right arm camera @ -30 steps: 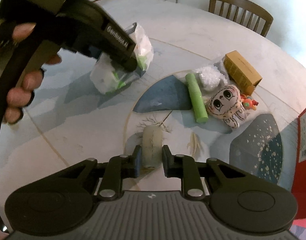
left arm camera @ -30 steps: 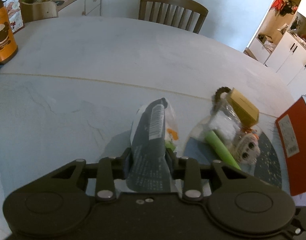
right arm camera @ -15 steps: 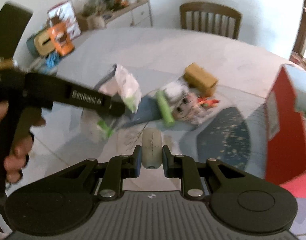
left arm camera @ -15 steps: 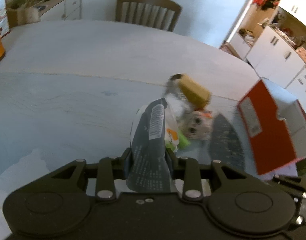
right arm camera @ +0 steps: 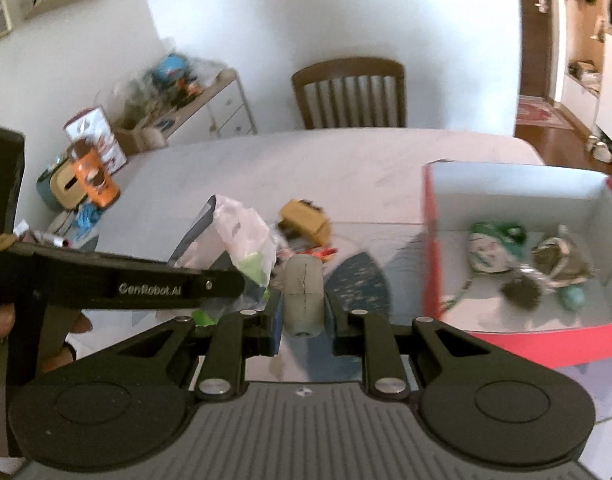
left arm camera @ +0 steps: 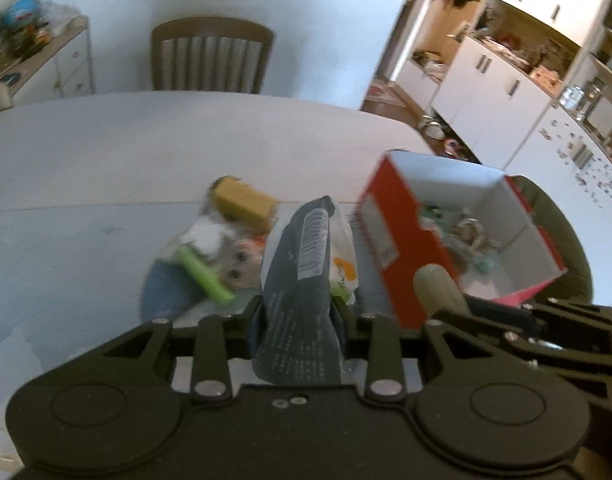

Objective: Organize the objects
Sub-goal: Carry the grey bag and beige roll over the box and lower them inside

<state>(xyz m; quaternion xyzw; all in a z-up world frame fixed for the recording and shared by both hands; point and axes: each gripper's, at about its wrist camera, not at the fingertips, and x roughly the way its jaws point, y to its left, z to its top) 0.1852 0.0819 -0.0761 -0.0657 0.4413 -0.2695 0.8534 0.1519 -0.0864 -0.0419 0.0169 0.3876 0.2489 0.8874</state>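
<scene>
Blurred toys (left arm camera: 209, 256) unreadable; box (right arm camera: 518, 332) cut off.

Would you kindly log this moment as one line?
left tool: shut on packet | right tool: shut on cork | red box: open, partly filled

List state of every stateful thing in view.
left hand-held gripper: shut on snack bag, held off the table
right hand-held gripper: shut on pale cylinder
red box: open, items inside
green tube: lying flat
yellow box: closed
</scene>
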